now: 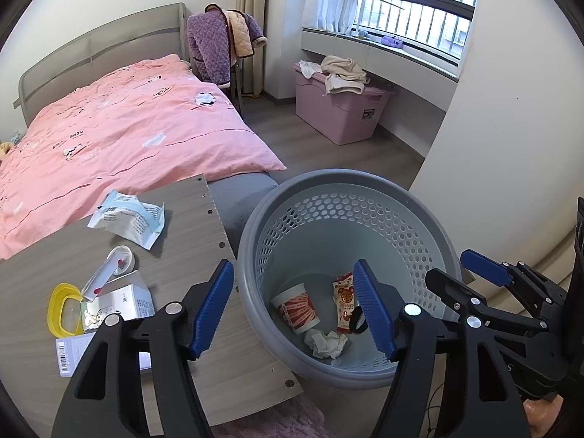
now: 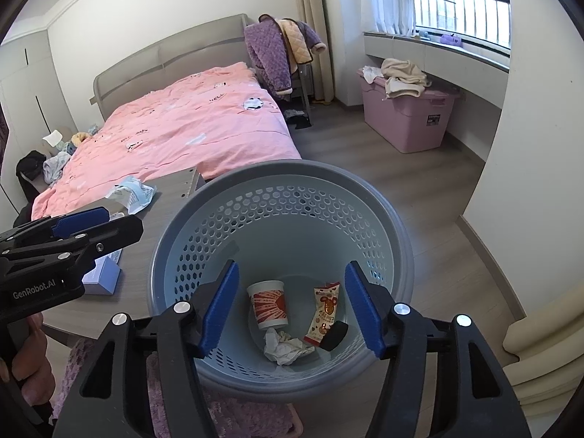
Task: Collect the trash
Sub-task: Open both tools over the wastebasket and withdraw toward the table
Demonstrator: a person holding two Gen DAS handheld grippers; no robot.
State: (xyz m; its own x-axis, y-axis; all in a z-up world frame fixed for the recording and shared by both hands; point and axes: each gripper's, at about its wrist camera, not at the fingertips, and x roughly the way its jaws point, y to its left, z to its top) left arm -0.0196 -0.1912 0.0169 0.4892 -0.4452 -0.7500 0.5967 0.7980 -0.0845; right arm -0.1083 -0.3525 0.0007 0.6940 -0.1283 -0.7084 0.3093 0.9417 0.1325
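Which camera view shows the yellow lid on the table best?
The left wrist view. There the yellow lid lies in plain sight on the table, beside a white carton. In the right wrist view the lid cannot be seen; the left gripper covers that part of the table.

Soft daylight enters through the window (image 1: pixel 419 11) at upper right; both views are sharp, edges bowed with dark corners.
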